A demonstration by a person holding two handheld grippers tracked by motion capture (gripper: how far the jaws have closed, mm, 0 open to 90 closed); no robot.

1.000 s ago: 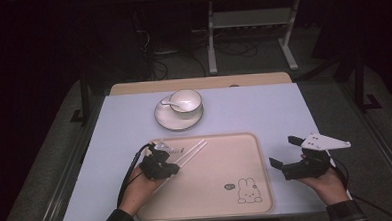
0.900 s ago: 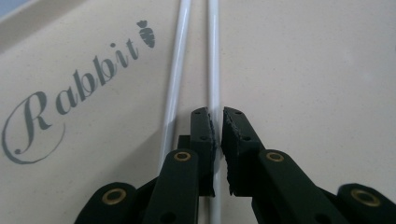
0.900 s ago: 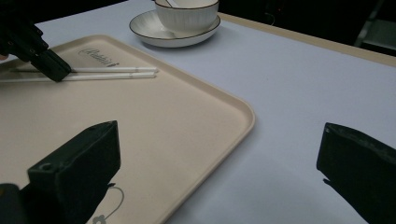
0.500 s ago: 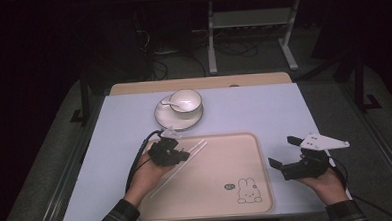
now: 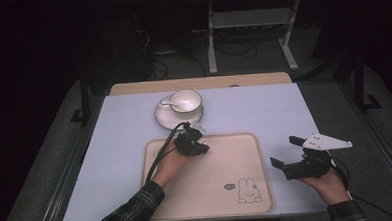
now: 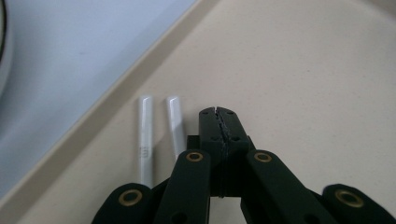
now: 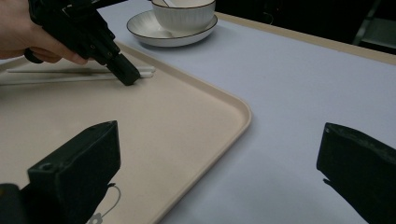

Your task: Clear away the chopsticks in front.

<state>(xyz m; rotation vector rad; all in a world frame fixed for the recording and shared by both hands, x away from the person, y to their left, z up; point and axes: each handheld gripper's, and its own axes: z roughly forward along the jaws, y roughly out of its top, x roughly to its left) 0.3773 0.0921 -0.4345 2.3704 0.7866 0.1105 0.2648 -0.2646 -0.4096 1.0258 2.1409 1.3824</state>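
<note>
Left claw [image 6: 218,112] is fully closed on nothing, just right of the two white chopsticks [image 6: 145,135] lying on the tray [image 6: 303,93] mid-frame; reopen it, straddle both sticks, then squeeze; right claw [image 7: 219,172] gapes empty

Tray [image 5: 236,159] centre lies free; chopsticks [image 6: 159,135] and saucer [image 5: 176,116] crowd its far-left corner.

Left gripper [image 5: 199,145]: jaws pressed together with nothing between them, tips pointing down and away, forearm reaching in from the bottom edge. Right gripper [image 5: 287,152]: jaws spread wide, held level, resting in the hand [image 5: 327,181].
</note>
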